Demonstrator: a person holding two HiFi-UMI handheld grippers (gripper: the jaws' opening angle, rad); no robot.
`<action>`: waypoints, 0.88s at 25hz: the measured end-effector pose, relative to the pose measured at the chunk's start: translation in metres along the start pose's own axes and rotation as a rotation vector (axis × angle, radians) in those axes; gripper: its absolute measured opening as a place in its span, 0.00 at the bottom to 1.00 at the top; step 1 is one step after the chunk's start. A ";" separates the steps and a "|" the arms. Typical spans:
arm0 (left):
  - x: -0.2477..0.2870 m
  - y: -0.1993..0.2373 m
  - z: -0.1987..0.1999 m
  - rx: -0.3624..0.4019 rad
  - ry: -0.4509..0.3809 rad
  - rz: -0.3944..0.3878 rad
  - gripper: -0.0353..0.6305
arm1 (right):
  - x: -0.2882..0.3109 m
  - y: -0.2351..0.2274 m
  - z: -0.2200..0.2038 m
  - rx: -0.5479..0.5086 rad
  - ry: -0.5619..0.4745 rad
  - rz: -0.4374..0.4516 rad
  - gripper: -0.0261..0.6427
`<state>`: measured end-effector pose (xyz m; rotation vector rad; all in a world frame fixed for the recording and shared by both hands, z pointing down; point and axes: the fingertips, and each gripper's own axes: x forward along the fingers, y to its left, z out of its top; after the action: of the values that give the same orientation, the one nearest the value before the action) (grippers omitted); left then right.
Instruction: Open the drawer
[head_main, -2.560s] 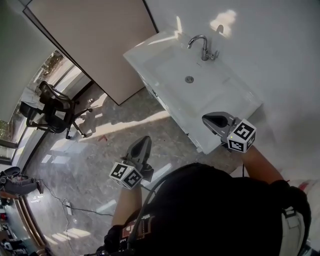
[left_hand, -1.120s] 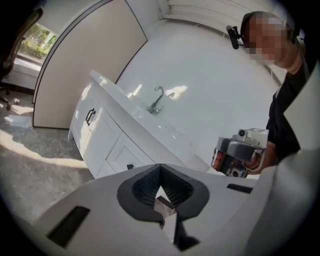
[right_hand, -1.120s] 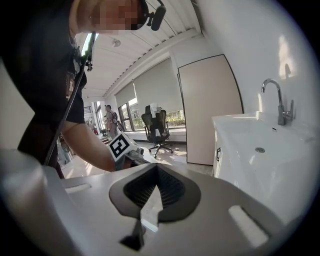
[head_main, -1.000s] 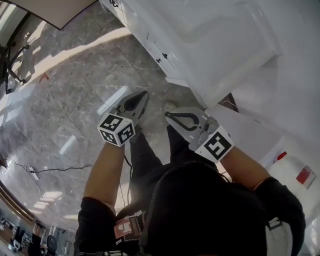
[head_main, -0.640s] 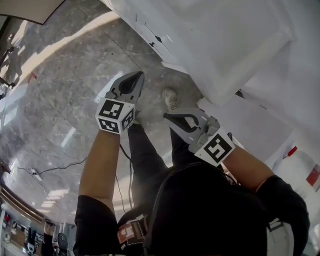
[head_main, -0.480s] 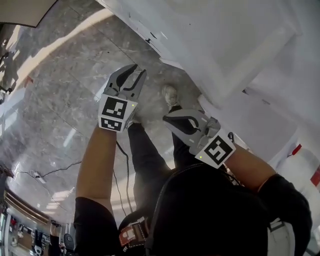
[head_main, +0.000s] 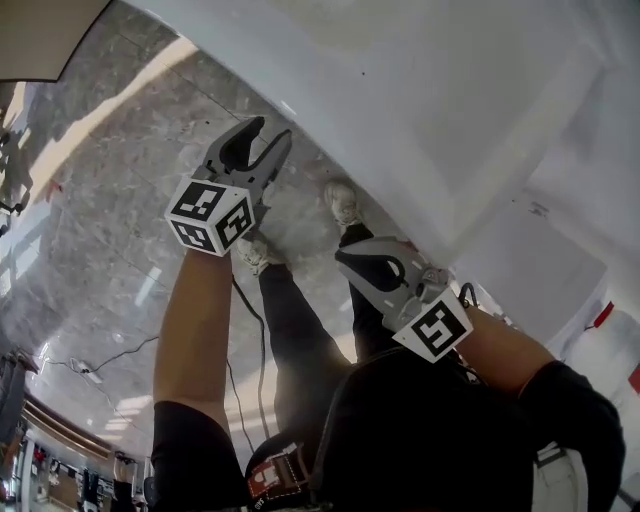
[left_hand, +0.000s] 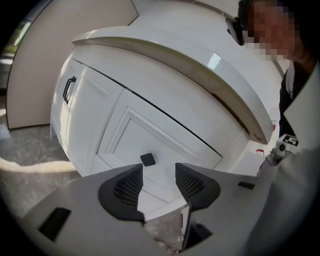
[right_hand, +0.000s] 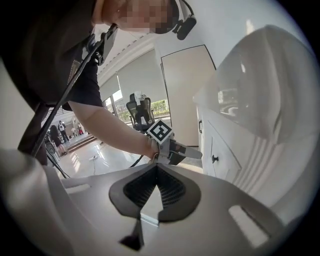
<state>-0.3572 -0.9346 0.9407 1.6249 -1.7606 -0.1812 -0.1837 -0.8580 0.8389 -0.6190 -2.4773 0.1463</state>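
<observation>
The white vanity cabinet (left_hand: 165, 90) stands under a thick countertop (head_main: 430, 110). Its drawer front (left_hand: 145, 132) carries a small black square knob (left_hand: 147, 159). My left gripper (left_hand: 159, 175) points at that front with the knob just above and beyond its fingertips, not touching. Its jaws have just been opening, and they stand apart with nothing between them. In the head view the left gripper (head_main: 258, 140) hangs over the floor beside the countertop's edge. My right gripper (right_hand: 156, 170) is shut on nothing, lower and nearer my body (head_main: 350, 262). The same knob (right_hand: 215, 159) shows on the cabinet's side.
A black bar handle (left_hand: 67, 90) sits on the cabinet door left of the drawer. Grey marble floor (head_main: 90, 200) with my shoes (head_main: 342, 203) lies below. A beige panel (head_main: 40, 30) stands at the far left. An office chair (right_hand: 137, 112) stands far back.
Both grippers have sunk along the cabinet front as the view dropped below the countertop. The left jaws went from shut to open. The right jaws stayed shut.
</observation>
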 end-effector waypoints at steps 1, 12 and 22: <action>0.002 0.004 0.003 -0.026 -0.016 -0.006 0.33 | -0.001 0.001 -0.003 0.007 0.014 -0.003 0.03; 0.038 0.018 0.009 -0.196 -0.059 -0.089 0.33 | -0.006 -0.009 -0.002 0.018 0.017 0.004 0.03; 0.041 0.022 0.004 -0.284 -0.062 -0.191 0.33 | 0.007 0.005 0.005 -0.018 0.077 0.025 0.03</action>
<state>-0.3749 -0.9692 0.9664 1.5878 -1.5420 -0.5512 -0.1895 -0.8500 0.8371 -0.6518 -2.4001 0.1081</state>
